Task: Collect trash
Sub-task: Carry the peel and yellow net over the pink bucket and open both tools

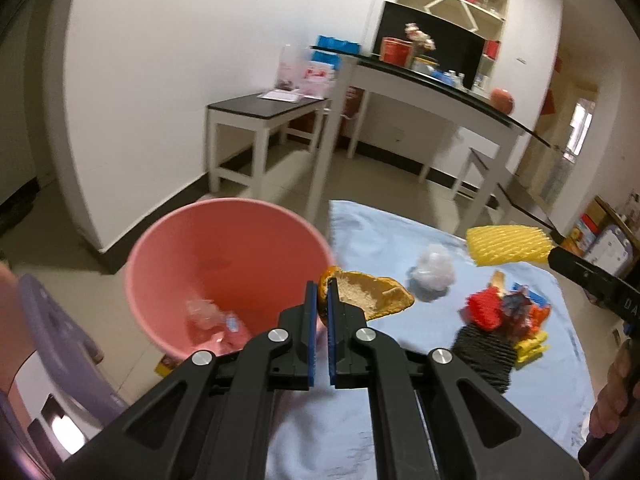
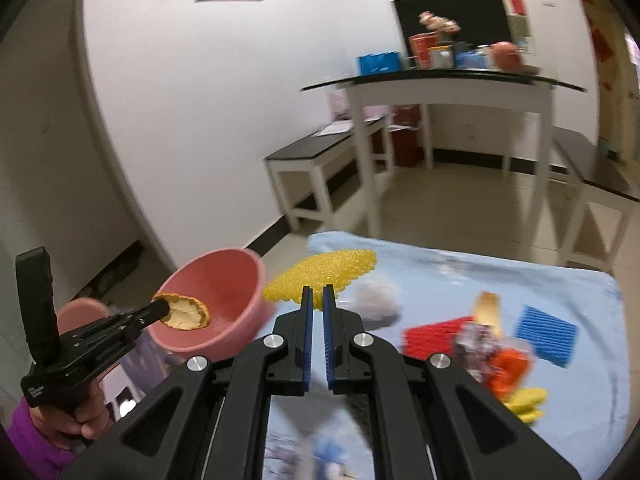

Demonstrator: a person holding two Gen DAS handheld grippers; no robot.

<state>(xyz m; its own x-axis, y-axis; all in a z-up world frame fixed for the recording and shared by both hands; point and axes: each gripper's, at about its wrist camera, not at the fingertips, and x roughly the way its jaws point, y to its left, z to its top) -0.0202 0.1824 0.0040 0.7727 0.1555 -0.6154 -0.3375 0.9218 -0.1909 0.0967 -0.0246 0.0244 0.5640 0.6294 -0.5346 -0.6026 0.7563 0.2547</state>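
Left tongs (image 1: 321,300) are clamped on a dried orange peel (image 1: 372,294), which juts toward two o'clock from the blue pads, just beside the near rim of the pink bucket (image 1: 224,264). That bucket sits at ten o'clock from the tips and already holds crumpled clear wrapping. To drop cleanly, carry the peel fully over the opening before letting go; right now most of it hangs outside the rim, above the blue cloth (image 1: 380,236). At three o'clock the right tongs reach in with a yellow foam fruit net (image 1: 508,245).

Right tongs (image 2: 316,294), seen from their own camera, are pinched shut on the yellow foam fruit net, which fans out toward twelve o'clock past the tips. From here the pink bucket lies at nine o'clock, with the left tongs and the peel in front of its mouth. I judge it best to wait, then swing across. More litter remains on the desk: a crumpled plastic bag (image 2: 378,298), red and blue corrugated pieces, wrappers.
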